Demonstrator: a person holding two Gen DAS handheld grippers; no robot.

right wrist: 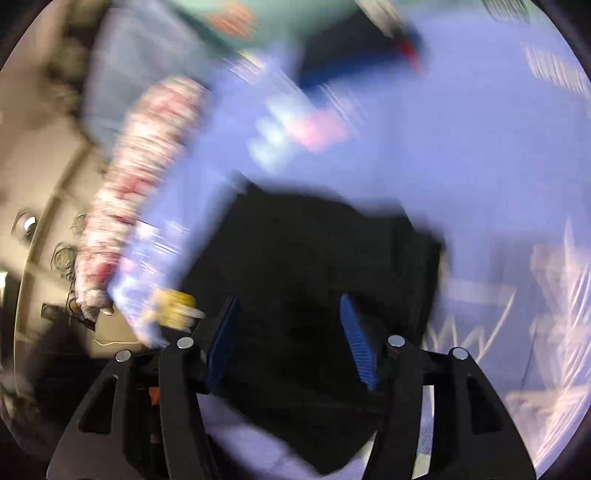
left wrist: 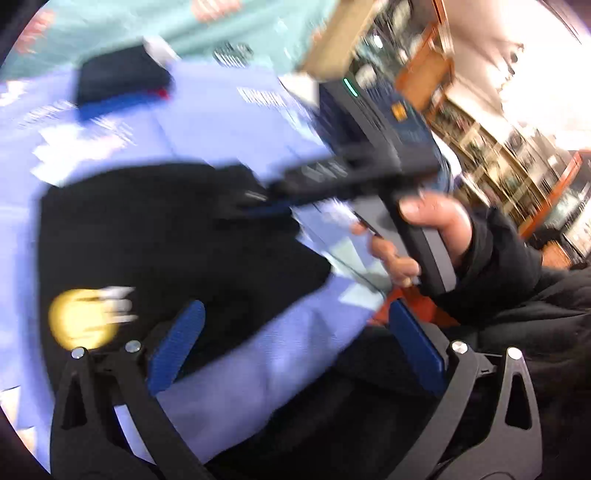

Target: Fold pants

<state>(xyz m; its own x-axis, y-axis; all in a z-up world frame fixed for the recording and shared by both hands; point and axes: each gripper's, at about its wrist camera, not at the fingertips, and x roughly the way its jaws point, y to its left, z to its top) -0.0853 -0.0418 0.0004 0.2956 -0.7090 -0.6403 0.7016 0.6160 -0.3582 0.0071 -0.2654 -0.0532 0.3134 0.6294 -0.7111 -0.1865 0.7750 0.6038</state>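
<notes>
Black pants (left wrist: 166, 240) lie in a folded heap on a lilac printed sheet (left wrist: 229, 122), with a round yellow logo (left wrist: 81, 317) near their left end. My left gripper (left wrist: 295, 343) is open wide just above the sheet at the pants' near edge, nothing between its blue pads (left wrist: 177, 343). A hand (left wrist: 424, 236) holds my right gripper (left wrist: 258, 206) over the pants' far right corner. In the right wrist view the right gripper (right wrist: 290, 343) stands open over the black pants (right wrist: 314, 258), pads apart and clear of the cloth. Both views are blurred.
A second folded dark garment (left wrist: 122, 81) with blue and red trim lies further back on the sheet. A teal cloth (left wrist: 166, 22) lies beyond it. A pink-white patterned roll (right wrist: 140, 184) runs along the sheet's left edge. Shelves (left wrist: 498, 158) stand at the right.
</notes>
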